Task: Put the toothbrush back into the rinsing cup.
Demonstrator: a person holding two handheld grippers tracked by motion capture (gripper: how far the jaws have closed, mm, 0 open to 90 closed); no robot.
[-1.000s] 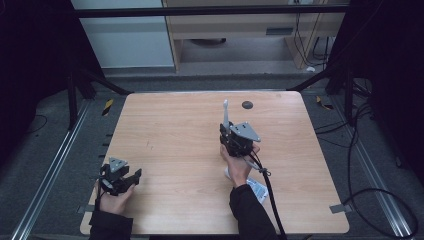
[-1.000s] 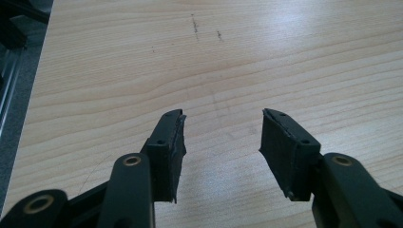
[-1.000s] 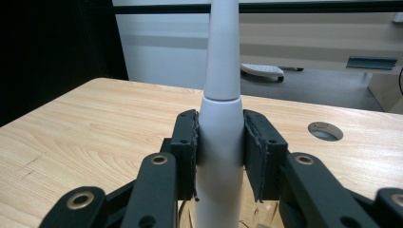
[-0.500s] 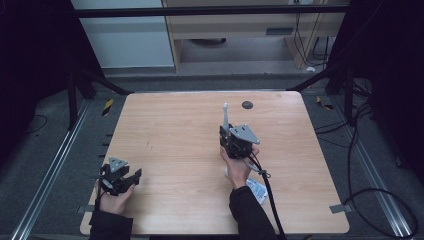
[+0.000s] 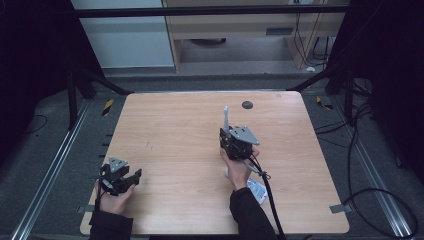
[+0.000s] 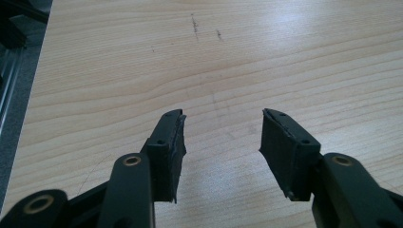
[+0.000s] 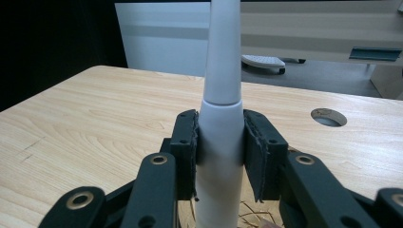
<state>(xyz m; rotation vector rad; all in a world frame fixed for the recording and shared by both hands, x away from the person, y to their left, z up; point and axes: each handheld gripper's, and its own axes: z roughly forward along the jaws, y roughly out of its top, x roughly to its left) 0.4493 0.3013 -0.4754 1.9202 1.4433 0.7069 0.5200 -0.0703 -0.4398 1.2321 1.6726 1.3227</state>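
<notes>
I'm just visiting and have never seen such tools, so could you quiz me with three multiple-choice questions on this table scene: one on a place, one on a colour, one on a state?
1. Where on the table is the left gripper?
A. near corner, by the person
B. far edge
C. middle

2. What colour is the electric toothbrush in the right gripper?
A. red
B. white
C. green

3. How does the left gripper stand?
A. shut on the toothbrush
B. shut on a cloth
C. open, nothing between

Answers:
1 A, the high view shows it at the near left corner.
2 B, the right gripper view shows a white handle clamped between the pads.
3 C, the left gripper view shows bare wood between its spread jaws.
</notes>
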